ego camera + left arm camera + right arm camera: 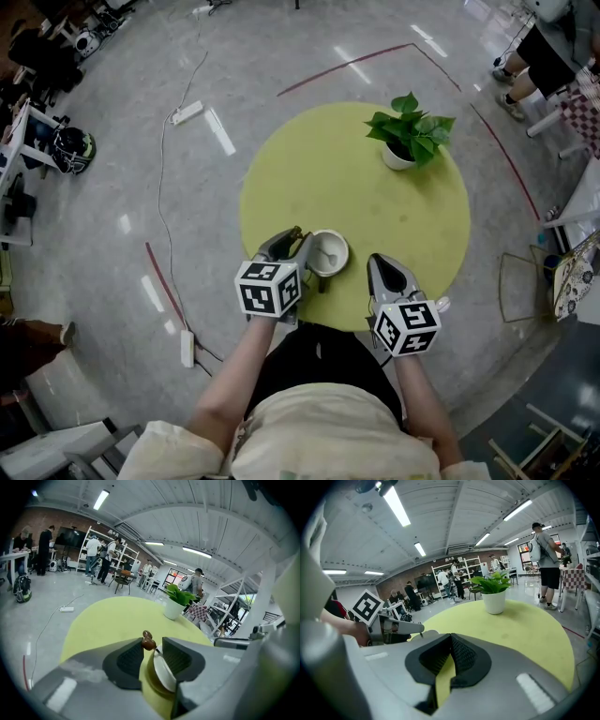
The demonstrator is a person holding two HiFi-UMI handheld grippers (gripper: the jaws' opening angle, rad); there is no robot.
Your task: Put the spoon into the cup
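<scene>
Where the left gripper (153, 649) sits against the cup (328, 253) on the yellow table (375, 197), we list its jaws parted, with the spoon (149, 641) unclamped between them and resting in the cup. The right gripper (450, 641) is closed and empty, beside the cup.

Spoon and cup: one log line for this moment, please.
spoon: in cup | left claw: open round spoon handle | right claw: shut, empty, apart from cup
</scene>
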